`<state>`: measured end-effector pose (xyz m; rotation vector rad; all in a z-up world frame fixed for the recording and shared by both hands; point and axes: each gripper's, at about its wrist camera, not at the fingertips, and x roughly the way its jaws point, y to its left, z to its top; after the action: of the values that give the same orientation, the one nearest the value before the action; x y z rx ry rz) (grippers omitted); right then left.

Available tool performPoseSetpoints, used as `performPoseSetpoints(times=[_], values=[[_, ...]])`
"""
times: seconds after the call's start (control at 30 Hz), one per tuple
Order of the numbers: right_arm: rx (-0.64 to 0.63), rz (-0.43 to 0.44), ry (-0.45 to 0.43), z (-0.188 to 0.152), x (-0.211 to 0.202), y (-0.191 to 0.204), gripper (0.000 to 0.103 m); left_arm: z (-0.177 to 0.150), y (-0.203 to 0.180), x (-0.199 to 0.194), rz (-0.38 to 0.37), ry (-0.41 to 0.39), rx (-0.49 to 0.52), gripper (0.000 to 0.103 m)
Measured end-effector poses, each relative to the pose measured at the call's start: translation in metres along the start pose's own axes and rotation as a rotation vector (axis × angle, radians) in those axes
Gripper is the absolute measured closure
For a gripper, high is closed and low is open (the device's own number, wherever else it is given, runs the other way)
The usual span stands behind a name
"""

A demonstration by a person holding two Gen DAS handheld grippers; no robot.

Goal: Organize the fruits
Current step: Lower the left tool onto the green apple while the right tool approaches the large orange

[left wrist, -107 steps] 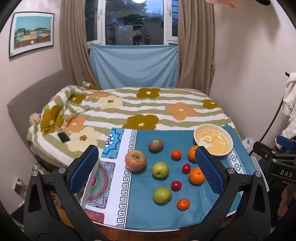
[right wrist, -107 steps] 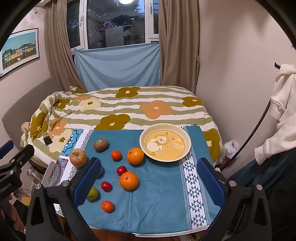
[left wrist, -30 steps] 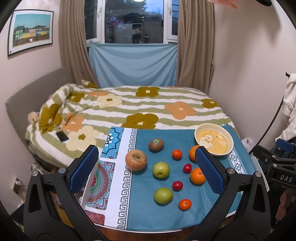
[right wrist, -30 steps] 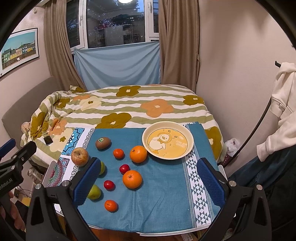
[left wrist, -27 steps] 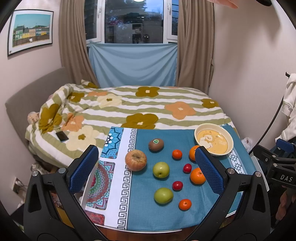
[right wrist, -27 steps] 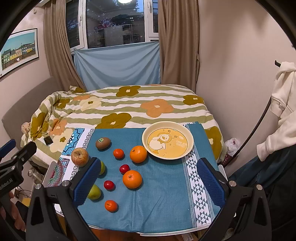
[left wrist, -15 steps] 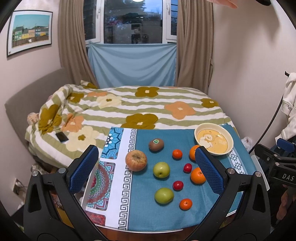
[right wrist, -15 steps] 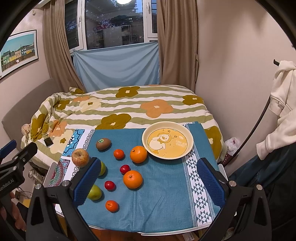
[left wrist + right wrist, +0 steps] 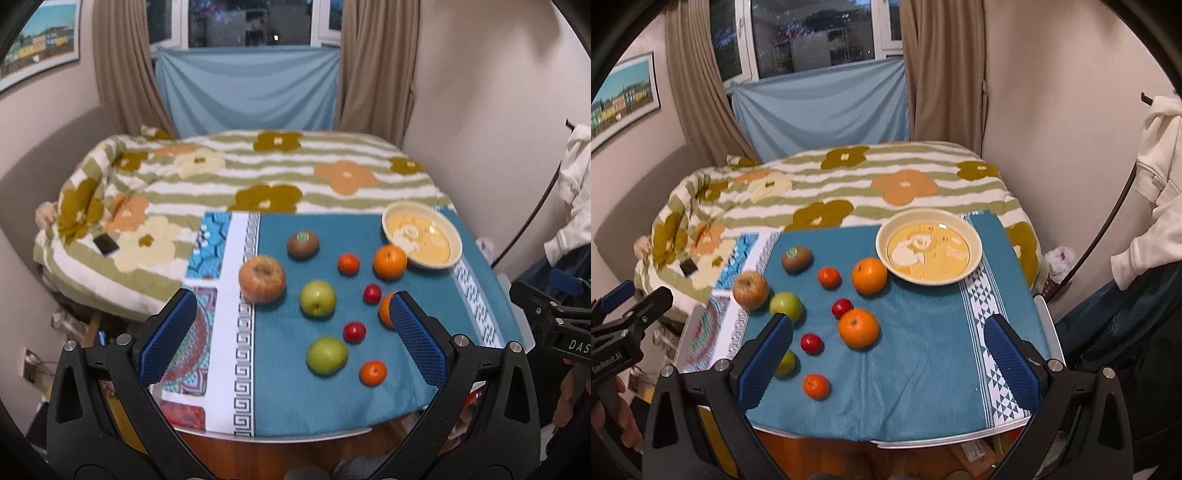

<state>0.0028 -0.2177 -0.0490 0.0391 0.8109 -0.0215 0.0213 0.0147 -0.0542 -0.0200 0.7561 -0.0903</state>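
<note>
Counter [image 9: 1043, 314] w/ teal cloth [image 9: 923, 350] carries everything; bed w/ flowered cover sits right behind it. Yellow bowl [image 9: 973, 266] at the far right of the cloth, empty – prob. the drop-off, though that's a guess from the task.

Fruit, big to small:
- Red-yellow apple [image 9: 262, 278], far left, on the cloth's white border. Heaviest piece, firm, waxy skin; take across the widest part, jaws need nearly full spread.
- Two green apples [image 9: 317, 297] and [image 9: 327, 355], mid-left. Same handling, smooth so could slip if pinched high.
- Two oranges: one [image 9: 869, 275] touching or just beside the bowl rim, one [image 9: 858, 328] mid-cloth. Dimpled peel grips well, gives slightly; grab at the equator.
- Kiwi [image 9: 796, 259] w/ sticker, back left. Fuzzy, soft, bruises easily; light squeeze across the short axis.
- Two small mandarins [image 9: 829, 277] and [image 9: 816, 386]. Light, soft peel, easy pick.
- Two small red fruits [image 9: 842, 308] and [image 9: 811, 343], type unclear. Smooth, round, likely to roll or pop out; close slowly, centred.

Left gripper [image 9: 291, 334] and right gripper [image 9: 886, 358]: both w/ jaws spread wide, nothing between them, hovering above the near edge of the counter. No fruit in the bowl yet, so task looks unstarted.
</note>
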Motion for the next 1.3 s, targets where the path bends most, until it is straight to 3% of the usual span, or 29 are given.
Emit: performPoseSetpoints(times=[0.23,0.47,0.8,1.07,1.2,1.23,1.3], values=[[-0.09,0.051,0.052,-0.019,0.038,-0.007,0.0,-0.033,-0.002,0.041,0.004,0.114,-0.058,0.0],[-0.223,0.152,0.1,-0.03,0.091,-0.01,0.0,-0.064,-0.016,0.08,0.057,0.194,-0.135,0.0],[-0.353,0.278,0.154,-0.037,0.156,0.001,0.0,-0.085,-0.028,0.124,0.115,0.254,-0.242,0.0],[-0.412,0.347,0.18,-0.038,0.18,0.008,0.0,-0.093,-0.031,0.154,0.134,0.284,-0.284,0.0],[-0.462,0.36,0.194,-0.039,0.191,0.015,0.007,-0.094,-0.03,0.162,0.135,0.295,-0.299,0.004],[-0.469,0.367,0.198,-0.04,0.193,0.016,0.008,-0.095,-0.03,0.162,0.134,0.296,-0.301,0.012],[-0.481,0.379,0.206,-0.041,0.196,0.017,0.01,-0.096,-0.031,0.165,0.136,0.31,-0.301,0.019]])
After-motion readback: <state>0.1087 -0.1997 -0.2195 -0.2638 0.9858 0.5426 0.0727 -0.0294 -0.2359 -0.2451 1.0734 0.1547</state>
